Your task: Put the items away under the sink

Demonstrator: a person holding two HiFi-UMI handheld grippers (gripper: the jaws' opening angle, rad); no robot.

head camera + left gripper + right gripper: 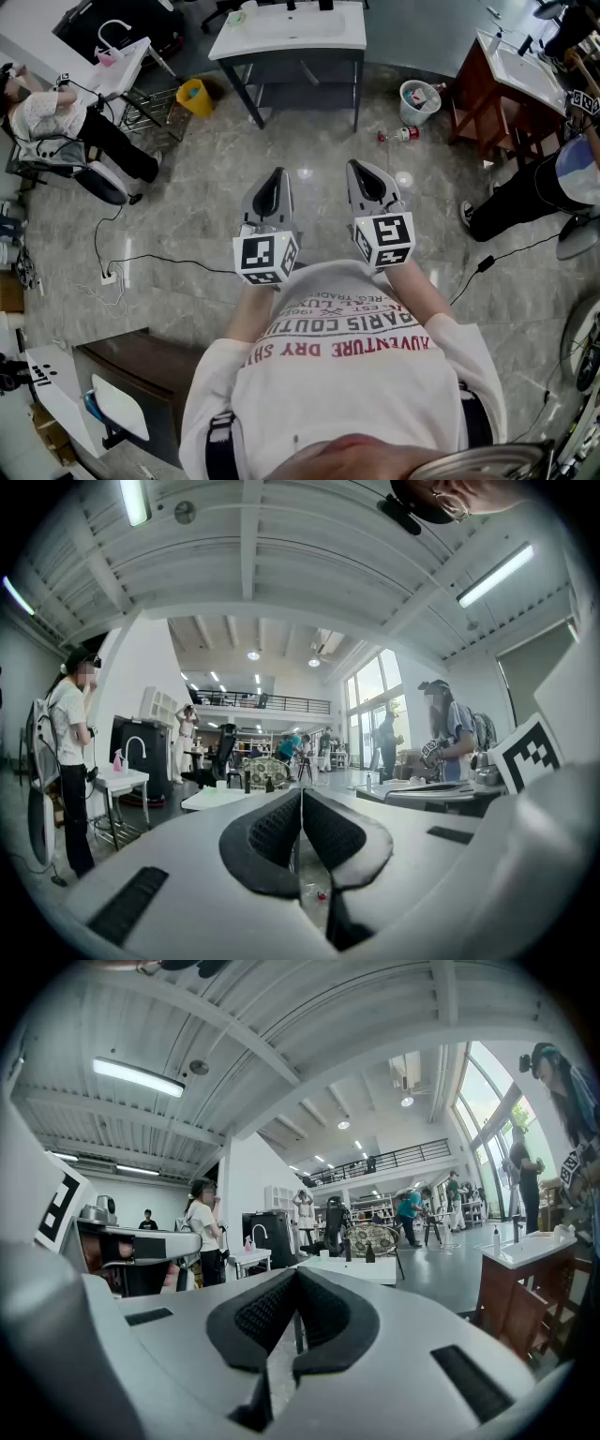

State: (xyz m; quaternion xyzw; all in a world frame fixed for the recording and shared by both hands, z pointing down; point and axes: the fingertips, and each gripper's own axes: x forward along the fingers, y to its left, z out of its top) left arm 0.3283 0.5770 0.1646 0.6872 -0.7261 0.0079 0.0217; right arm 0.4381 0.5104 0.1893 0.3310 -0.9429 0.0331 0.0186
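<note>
Both grippers are held level, side by side in front of the person's chest, above the grey stone floor. My left gripper (272, 180) is shut, its black pads (272, 832) meeting at the tips with nothing between them. My right gripper (362, 171) is shut too and holds nothing, its pads (323, 1307) pressed together. Straight ahead stands a white sink (289, 28) on a dark open frame, also seen past the jaws as the white sink top (352, 1267). A small red and white bottle (404, 134) lies on the floor to the right of the sink.
A pale bucket (419, 101) with rubbish stands near the bottle. A yellow bin (194, 97) sits left of the sink. A wooden vanity (506, 80) is at the far right, a dark cabinet (131, 370) at the near left. People stand at both sides; a cable (141, 258) crosses the floor.
</note>
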